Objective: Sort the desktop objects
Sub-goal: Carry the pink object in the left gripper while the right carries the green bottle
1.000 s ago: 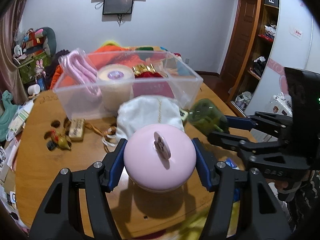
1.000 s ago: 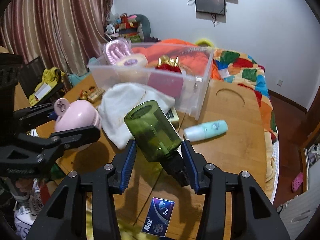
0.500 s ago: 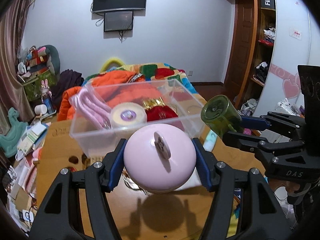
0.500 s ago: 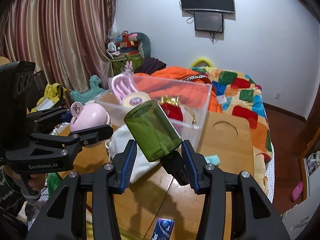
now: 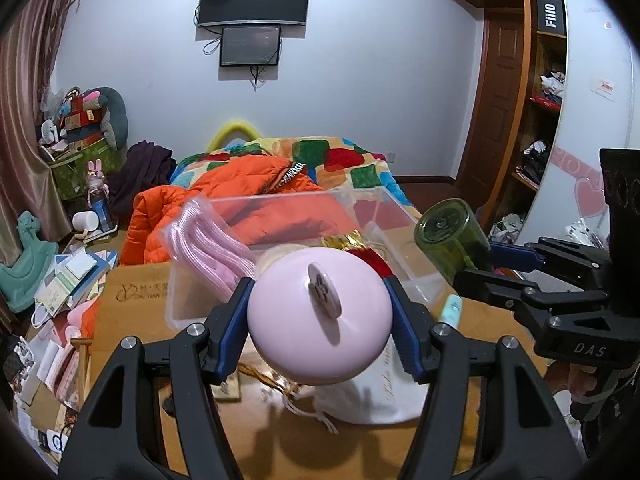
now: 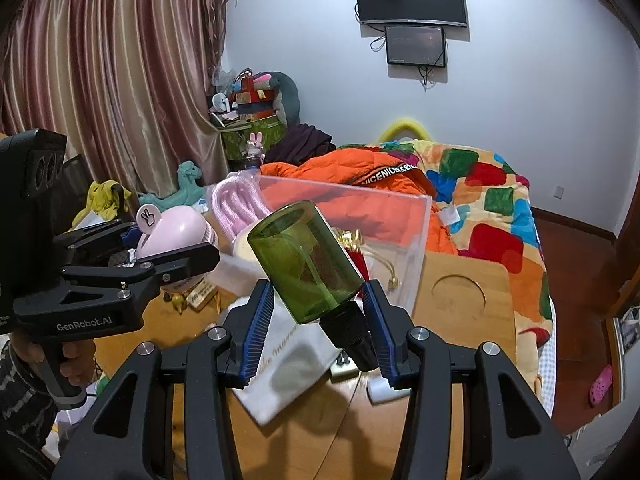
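A round pink case with a small disc charm on its top sits clamped between the blue pads of the left gripper, held in the air above the wooden table and in front of the clear plastic bin. In the right wrist view the same case appears at the left, its charm showing a two-finger hand sign.

The right gripper grasps a green see-through bottle by its black cap end, the bottle tilted up and to the left with its flat base toward the bin. From the left wrist view the bottle hangs just right of the bin's near right corner.

Inside the bin lie a bag of pink cord, something red with gold trim and a pale round item, partly hidden. On the table beneath the grippers rests a white drawstring pouch, and a pale teal tube lies beside it. Behind the table is a bed with an orange jacket and a patchwork quilt.
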A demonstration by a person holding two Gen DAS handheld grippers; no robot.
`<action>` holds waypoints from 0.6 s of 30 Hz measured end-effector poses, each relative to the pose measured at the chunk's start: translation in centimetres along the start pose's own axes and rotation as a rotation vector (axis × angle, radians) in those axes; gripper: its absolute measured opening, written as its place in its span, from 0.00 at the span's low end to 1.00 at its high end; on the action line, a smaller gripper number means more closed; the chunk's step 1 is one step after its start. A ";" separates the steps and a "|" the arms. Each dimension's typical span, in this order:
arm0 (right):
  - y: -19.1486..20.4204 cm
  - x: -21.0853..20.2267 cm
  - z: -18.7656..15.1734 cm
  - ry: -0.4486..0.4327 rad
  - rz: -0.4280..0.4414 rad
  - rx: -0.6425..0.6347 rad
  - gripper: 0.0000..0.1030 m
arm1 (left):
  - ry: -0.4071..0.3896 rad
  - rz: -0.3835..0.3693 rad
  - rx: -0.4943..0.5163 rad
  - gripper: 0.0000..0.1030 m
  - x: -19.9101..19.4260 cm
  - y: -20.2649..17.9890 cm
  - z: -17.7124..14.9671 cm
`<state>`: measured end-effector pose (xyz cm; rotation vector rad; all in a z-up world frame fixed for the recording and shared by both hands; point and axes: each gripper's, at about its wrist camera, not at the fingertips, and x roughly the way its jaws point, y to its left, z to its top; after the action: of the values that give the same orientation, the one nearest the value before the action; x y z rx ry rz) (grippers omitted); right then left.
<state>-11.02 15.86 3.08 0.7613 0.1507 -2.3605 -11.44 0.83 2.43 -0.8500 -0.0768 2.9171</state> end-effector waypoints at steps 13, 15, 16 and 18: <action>-1.3 3.4 2.2 0.024 0.006 0.002 0.42 | -0.008 0.020 -0.011 0.61 2.8 2.5 2.6; -1.3 4.0 2.4 0.032 0.002 -0.011 0.41 | 0.000 0.028 -0.005 0.61 3.5 2.7 2.9; -1.4 4.3 2.5 0.036 0.000 -0.014 0.41 | 0.002 0.028 -0.004 0.61 3.7 2.8 3.0; -1.8 4.9 2.9 0.041 -0.001 -0.014 0.41 | 0.008 0.024 -0.010 0.61 4.2 3.1 3.4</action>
<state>-16.53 13.76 2.59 0.8034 0.1848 -2.3433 -17.10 -1.88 2.82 -0.8697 -0.0809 2.9384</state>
